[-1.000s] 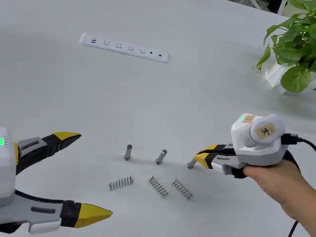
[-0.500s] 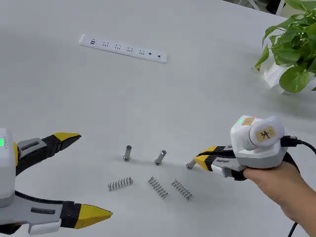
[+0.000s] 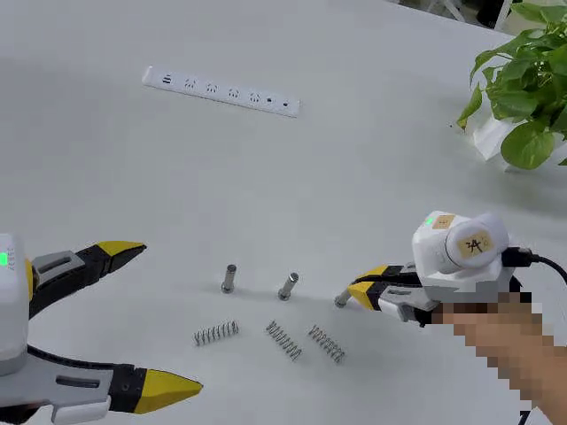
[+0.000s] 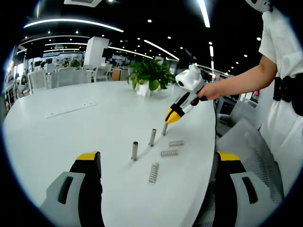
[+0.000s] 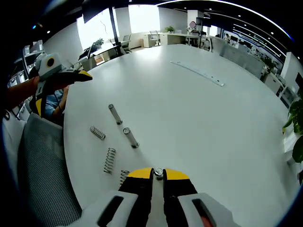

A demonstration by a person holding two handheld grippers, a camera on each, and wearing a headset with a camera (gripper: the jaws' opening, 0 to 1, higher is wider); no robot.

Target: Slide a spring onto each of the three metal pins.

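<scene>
The worktop (image 3: 354, 177) is smooth, matte and pale grey. Three short metal pins stand on it in a row, each a dull silver cylinder with a slightly wider cap. The middle pin (image 3: 288, 284) tilts a little. In the head view the left pin (image 3: 229, 277) stands near it on one side and the right pin (image 3: 342, 298) near it on the other. Three thin open wire coils lie flat on the person's side of the middle pin: the left spring (image 3: 216, 332), the middle spring (image 3: 283, 338) and the right spring (image 3: 326, 342). None of them is on a pin. The right claw (image 3: 359, 294) (yellow tips, black jaws, white body) reaches in from the right of the middle pin with its jaws drawn almost together. In the right gripper view the right pin's cap sits between the tips, apparently pinched, though the contact is hard to make out. The left claw (image 3: 168, 317) is spread wide and holds nothing, well to the left of the middle pin and nearer the person. A long white power strip (image 3: 221, 91) lies far beyond the middle pin, and a leafy green plant (image 3: 523, 97) stands far off to its right.
</scene>
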